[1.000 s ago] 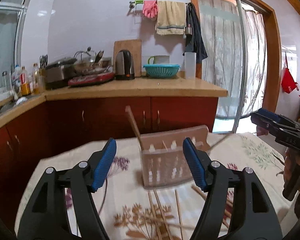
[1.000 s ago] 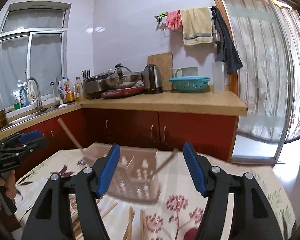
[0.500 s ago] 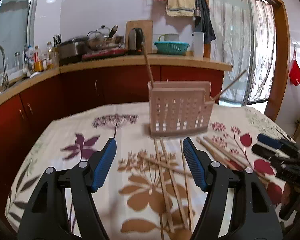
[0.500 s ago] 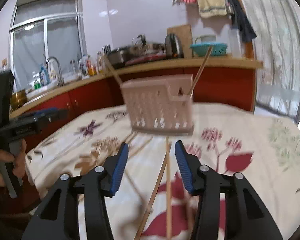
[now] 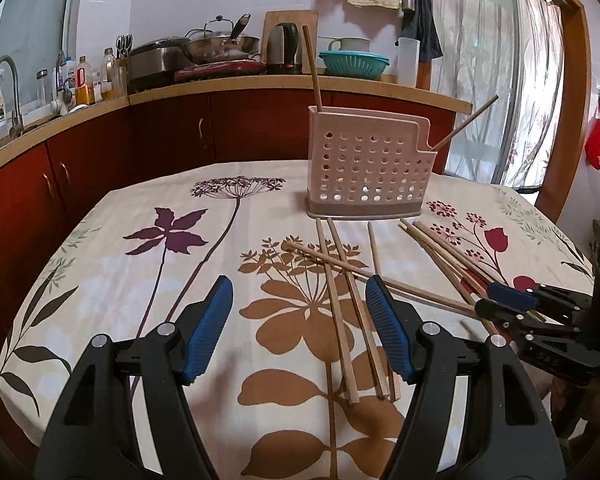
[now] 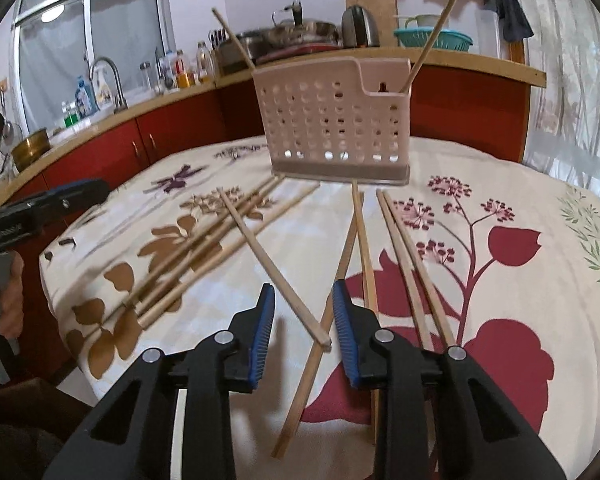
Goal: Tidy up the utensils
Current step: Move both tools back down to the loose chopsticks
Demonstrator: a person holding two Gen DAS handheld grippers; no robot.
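Two chopsticks already upright in holder [image 6: 332,120]; rest scattered on bench [image 6: 540,300]. Risk: crossed sticks under right gripper [image 6: 304,320] – pinch may catch two or flick angled chopstick [image 6: 272,268] aside. Its near end lies between fingers [image 6: 346,316], untouched; gap narrow, just been closing. Left gripper [image 5: 300,328] wide, empty, sticks just beyond its fingers.

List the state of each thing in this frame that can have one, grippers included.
Left gripper: open, empty, over loose chopsticks.
Right gripper: jaws just been closing, not yet pressing; a chopstick end lies between them.
Utensil holder: upright, two chopsticks leaning inside.
Loose chopsticks: lying flat on the tablecloth, some crossed.
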